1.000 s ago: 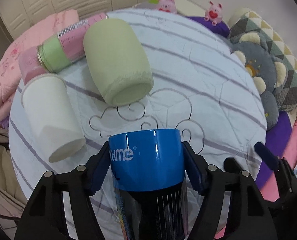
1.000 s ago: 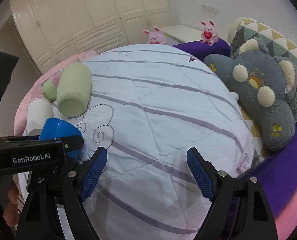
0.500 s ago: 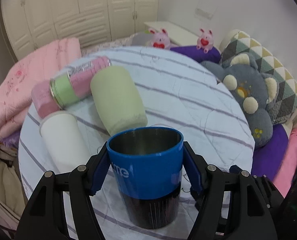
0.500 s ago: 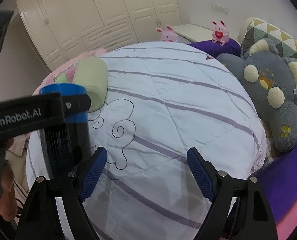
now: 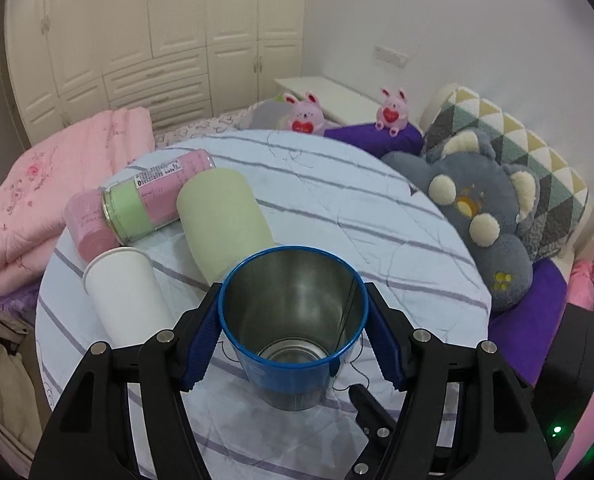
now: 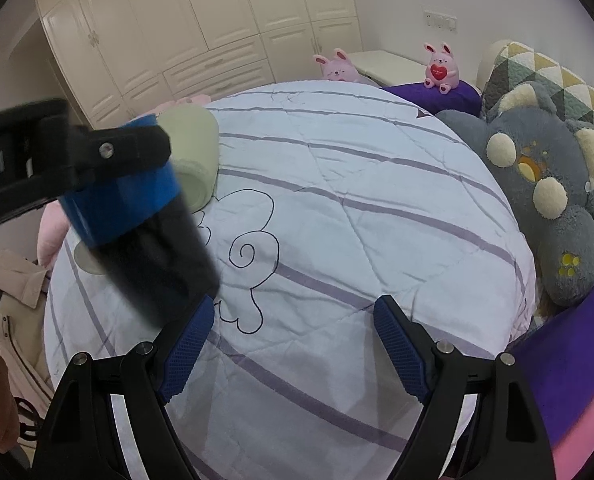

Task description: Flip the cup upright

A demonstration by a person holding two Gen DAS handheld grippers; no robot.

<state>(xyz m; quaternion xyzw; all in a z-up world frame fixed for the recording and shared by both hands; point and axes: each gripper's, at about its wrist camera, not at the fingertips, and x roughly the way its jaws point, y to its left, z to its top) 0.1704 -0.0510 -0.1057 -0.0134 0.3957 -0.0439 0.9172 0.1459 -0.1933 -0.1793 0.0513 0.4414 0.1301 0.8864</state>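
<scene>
My left gripper (image 5: 293,344) is shut on a blue-rimmed metal cup (image 5: 293,320), pads on either side of its blue band. The cup's mouth faces up toward the camera, and its steel inside and bottom show. In the right wrist view the same cup (image 6: 137,216) hangs nearly upright, slightly tilted, above the left side of the striped quilt (image 6: 357,208), held by the left gripper. My right gripper (image 6: 295,348) is open and empty above the quilt's near edge.
A pale green cup (image 5: 221,220), a white cup (image 5: 125,292) and a pink-green bottle (image 5: 153,204) lie on their sides at the quilt's left. A grey plush cushion (image 5: 481,216) and patterned pillow lie right. A pink blanket (image 5: 37,200) lies far left.
My left gripper has turned the blue cup from mouth-down to mouth-up while lifting it. The right gripper has stayed open and shifted only slightly.
</scene>
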